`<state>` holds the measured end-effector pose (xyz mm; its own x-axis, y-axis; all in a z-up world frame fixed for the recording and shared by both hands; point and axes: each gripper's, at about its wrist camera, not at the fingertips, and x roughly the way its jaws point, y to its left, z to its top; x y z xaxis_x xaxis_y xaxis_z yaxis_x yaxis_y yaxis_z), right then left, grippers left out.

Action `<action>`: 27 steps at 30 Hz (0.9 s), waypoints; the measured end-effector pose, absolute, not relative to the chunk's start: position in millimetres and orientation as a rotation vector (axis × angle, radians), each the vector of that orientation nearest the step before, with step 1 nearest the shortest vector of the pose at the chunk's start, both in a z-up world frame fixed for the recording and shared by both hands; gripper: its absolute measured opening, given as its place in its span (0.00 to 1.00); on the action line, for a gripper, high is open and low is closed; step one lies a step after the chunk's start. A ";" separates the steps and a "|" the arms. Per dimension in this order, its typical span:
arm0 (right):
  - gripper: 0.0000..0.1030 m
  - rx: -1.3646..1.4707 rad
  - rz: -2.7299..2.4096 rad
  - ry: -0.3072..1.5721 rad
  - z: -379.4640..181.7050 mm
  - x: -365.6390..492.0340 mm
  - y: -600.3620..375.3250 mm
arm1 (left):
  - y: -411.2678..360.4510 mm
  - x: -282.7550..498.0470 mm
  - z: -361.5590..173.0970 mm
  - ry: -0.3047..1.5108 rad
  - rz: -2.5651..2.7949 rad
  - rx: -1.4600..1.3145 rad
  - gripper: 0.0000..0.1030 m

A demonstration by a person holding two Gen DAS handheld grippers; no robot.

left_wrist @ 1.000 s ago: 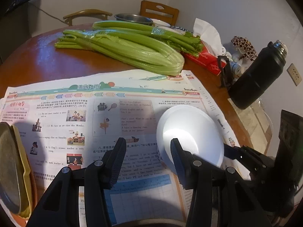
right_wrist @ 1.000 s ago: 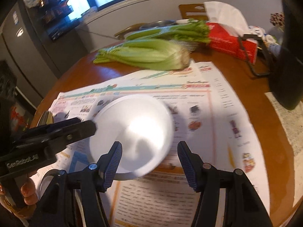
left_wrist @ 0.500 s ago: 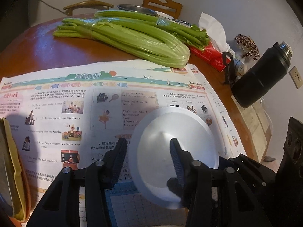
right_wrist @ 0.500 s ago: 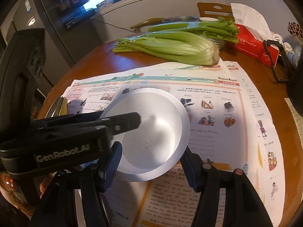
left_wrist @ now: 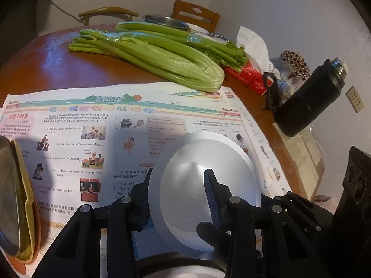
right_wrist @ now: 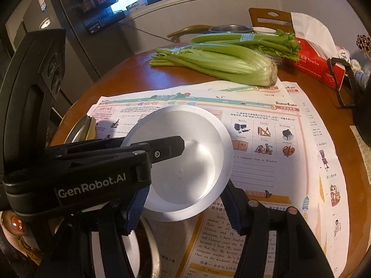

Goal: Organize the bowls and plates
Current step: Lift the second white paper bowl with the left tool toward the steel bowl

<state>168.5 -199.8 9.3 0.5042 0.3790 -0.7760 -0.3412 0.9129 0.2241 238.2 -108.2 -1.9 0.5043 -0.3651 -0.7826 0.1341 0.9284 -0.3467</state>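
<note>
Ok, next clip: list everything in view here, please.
table: one, brown, underneath everything
newspaper: one, multicoloured, spread on table
celery: two bunches, green, far side
metal bowl: one, silver, behind celery
tissue box: one, red, right of celery
bottle: one, black, right edge
dish stack: count unclear, grey over yellow, left edge
chairs: two, wooden, behind table
white plate: one, above newspaper
left gripper: black, gripping plate
right gripper: black, gripping plate

The round wooden surface (left_wrist: 46, 69) carries a printed newspaper (left_wrist: 92, 139) under the tool, celery (left_wrist: 162, 55) beyond it, a black flask (left_wrist: 308, 106) far right.
</note>
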 end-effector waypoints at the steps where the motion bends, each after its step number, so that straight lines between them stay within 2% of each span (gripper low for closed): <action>1: 0.59 0.041 0.435 0.944 10.6 167.5 -199.5 | -107.9 236.2 0.2 0.994 -0.304 -0.253 0.40; 27: 0.59 -0.024 0.473 0.821 54.2 124.9 -180.3 | -87.8 180.1 50.6 0.865 -0.272 -0.259 0.40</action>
